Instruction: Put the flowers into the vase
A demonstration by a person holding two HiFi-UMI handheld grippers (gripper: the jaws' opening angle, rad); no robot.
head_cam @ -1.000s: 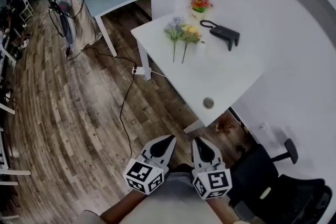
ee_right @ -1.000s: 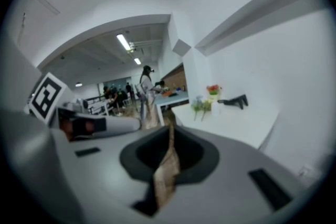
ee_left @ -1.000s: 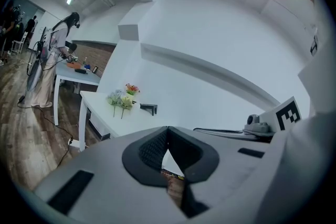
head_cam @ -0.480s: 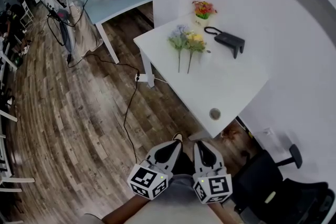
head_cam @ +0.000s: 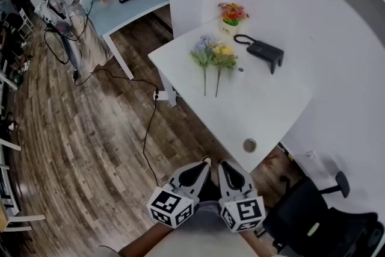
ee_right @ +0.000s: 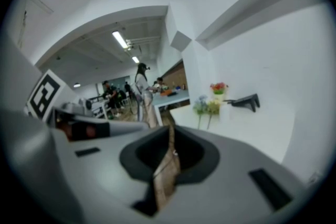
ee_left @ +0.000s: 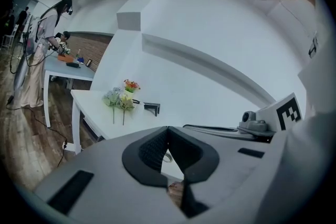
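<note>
Both tongs, left gripper [head_cam: 203, 164] and right gripper [head_cam: 224, 165], we held pressed together, empty: flowers [head_cam: 210, 57] lay beyond reach near table [head_cam: 264, 111] far edge, by vase [head_cam: 229, 22].

The person is holding the left gripper [head_cam: 203, 163] and the right gripper [head_cam: 225, 165] side by side, low and close to the body, both pointing forward and slightly downward. Both pairs of fingers are closing together at their tips, gripping nothing.
</note>
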